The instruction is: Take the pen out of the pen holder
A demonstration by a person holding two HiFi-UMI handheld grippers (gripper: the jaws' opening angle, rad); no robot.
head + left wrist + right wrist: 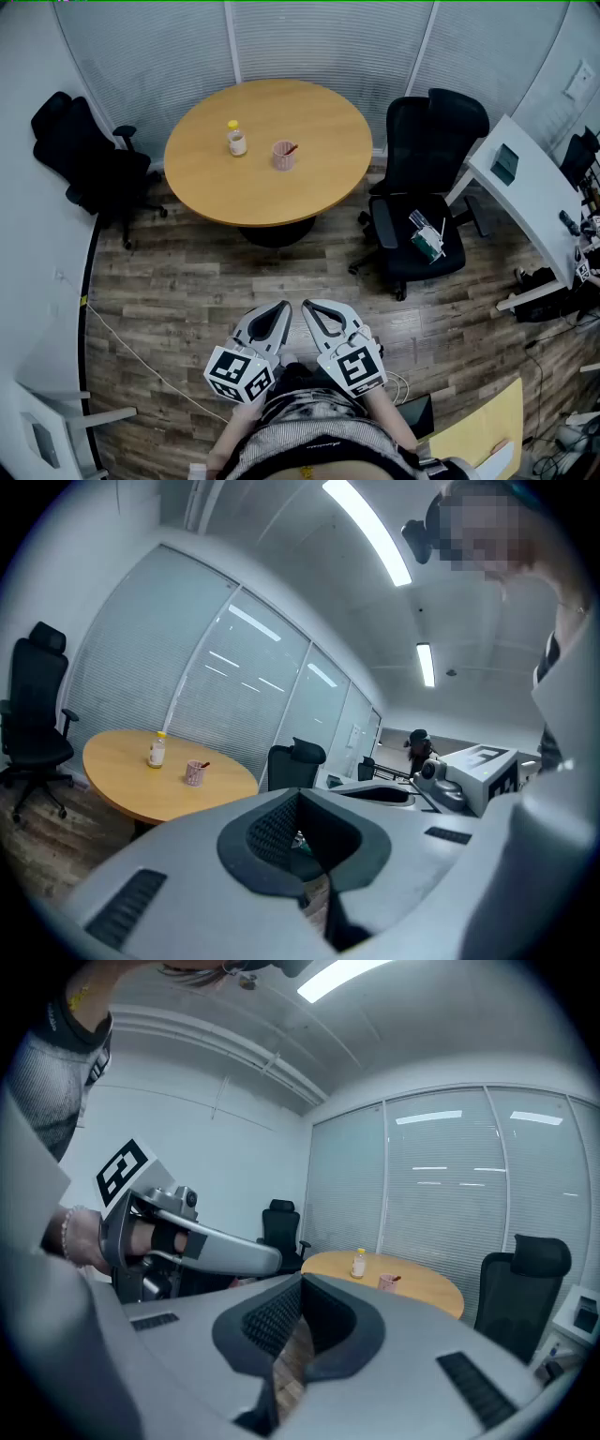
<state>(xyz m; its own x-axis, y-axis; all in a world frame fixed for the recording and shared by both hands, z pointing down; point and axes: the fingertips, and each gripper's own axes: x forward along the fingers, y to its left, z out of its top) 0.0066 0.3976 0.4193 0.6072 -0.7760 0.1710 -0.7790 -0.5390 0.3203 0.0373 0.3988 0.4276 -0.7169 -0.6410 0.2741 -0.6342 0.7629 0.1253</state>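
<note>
I see the left claw (284,307) and right claw (307,307) as matt grey plastic, with black ribbed pads (272,1321). Ahead of them the table (309,178) is smooth wood, lightly glossy. Below them the floor (187,291) is grainy wood.

The head camera looks forward and steeply down from above the person, over wooden floor (187,281) to a round table (281,192) well ahead. Each gripper camera sits low, looking along its own jaws. The left gripper view faces the distant table at its left, with the right gripper (342,787) alongside. The right gripper view shows the table far off right of centre, with the left gripper (262,1256) alongside. All three views share the table.
</note>
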